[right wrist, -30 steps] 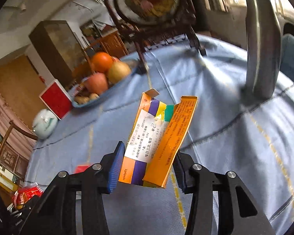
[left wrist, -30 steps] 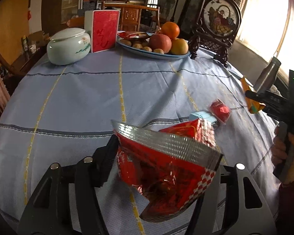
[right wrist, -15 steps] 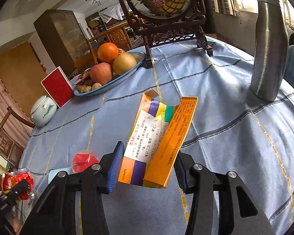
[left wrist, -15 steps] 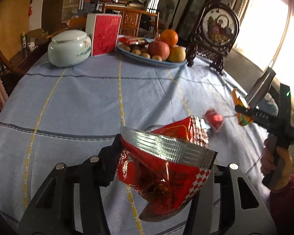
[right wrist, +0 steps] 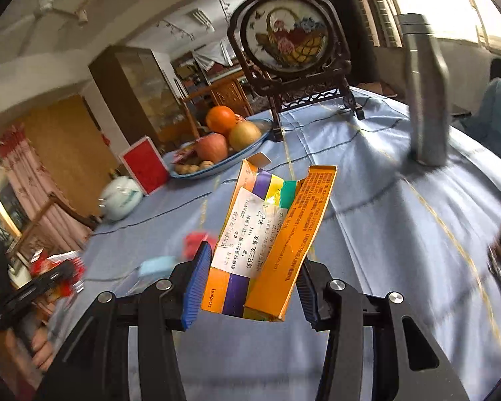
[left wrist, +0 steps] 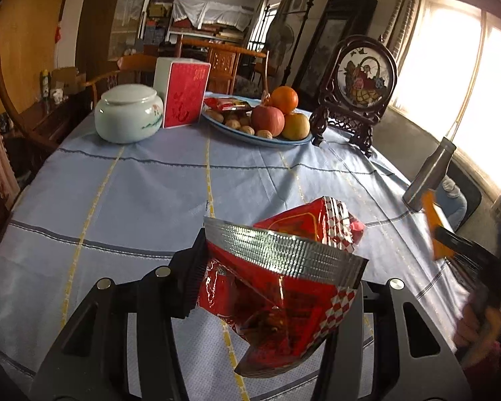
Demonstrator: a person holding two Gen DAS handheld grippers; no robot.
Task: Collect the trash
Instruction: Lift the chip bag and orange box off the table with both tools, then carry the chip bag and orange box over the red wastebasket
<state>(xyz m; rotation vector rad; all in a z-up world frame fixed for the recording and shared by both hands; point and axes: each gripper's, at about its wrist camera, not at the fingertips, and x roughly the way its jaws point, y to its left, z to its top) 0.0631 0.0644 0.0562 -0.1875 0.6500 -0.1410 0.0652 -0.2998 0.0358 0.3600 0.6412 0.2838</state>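
Note:
A crumpled red snack bag (left wrist: 277,287) with a silver torn edge hangs above the blue tablecloth (left wrist: 150,193), and my left gripper (left wrist: 270,297) is shut on it. My right gripper (right wrist: 252,287) is shut on an opened orange and purple medicine box (right wrist: 270,234), held upright over the table. In the left wrist view that box (left wrist: 434,224) shows blurred at the right edge. In the right wrist view the red bag (right wrist: 60,260) shows at the far left. A small red wrapper (right wrist: 195,242) and a light blue item (right wrist: 157,265) lie on the cloth between the two grippers.
At the far side stand a fruit plate (left wrist: 260,138), a white lidded jar (left wrist: 127,117), a red box (left wrist: 185,97) and a carved picture stand (left wrist: 360,90). A metal bottle (right wrist: 424,100) stands near the right edge. Chairs surround the table.
The left gripper has risen a little with the red bag. The right gripper has swung sideways with the orange box, now blurred at the right edge of the left wrist view.

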